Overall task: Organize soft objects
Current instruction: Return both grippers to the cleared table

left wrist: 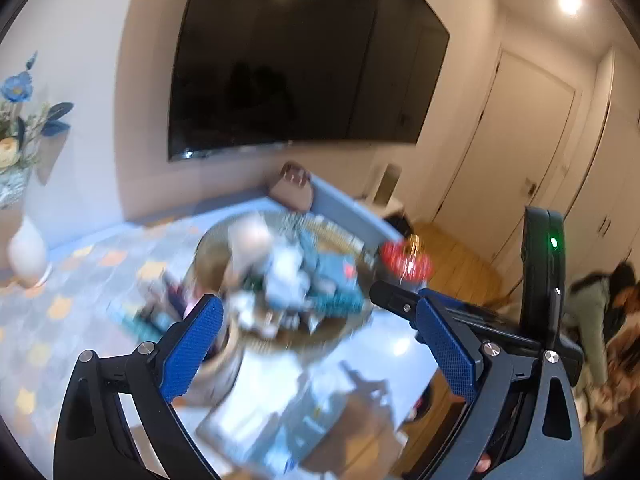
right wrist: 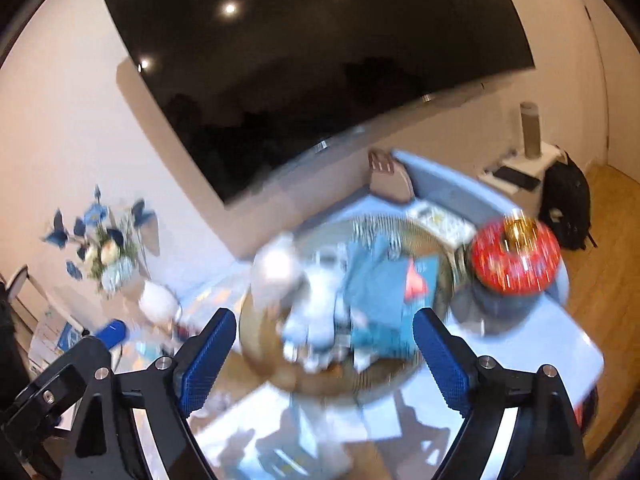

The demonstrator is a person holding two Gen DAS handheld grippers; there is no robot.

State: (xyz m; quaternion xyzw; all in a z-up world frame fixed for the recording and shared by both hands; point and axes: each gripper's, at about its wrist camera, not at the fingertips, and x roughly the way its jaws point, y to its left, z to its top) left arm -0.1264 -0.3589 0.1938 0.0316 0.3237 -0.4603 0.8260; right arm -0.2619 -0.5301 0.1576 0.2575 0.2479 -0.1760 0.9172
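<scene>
Both the left claw (left wrist: 318, 346) and right claw (right wrist: 324, 360) gape empty above the round woven basket (right wrist: 404, 236), where blurred blue-and-white soft toys (right wrist: 316, 308) lie gathered for tidiness.

red tin (right wrist: 515, 257); teal cloth (right wrist: 376, 280)

One round basket (right wrist: 400, 384) sits mid-desk, and everything else is counted from it. Inside it lies a blurred heap of soft things; one white plush toy (right wrist: 312, 312) and one teal cloth (right wrist: 376, 296) can be told apart, the rest not. Just right of the basket stands one red tin (right wrist: 516, 260). Left of it stands one white vase (right wrist: 158, 300). Behind it hangs one dark screen (right wrist: 320, 80). Two grippers, one left (left wrist: 320, 344) and one right (right wrist: 320, 356), show in front of it.
</scene>
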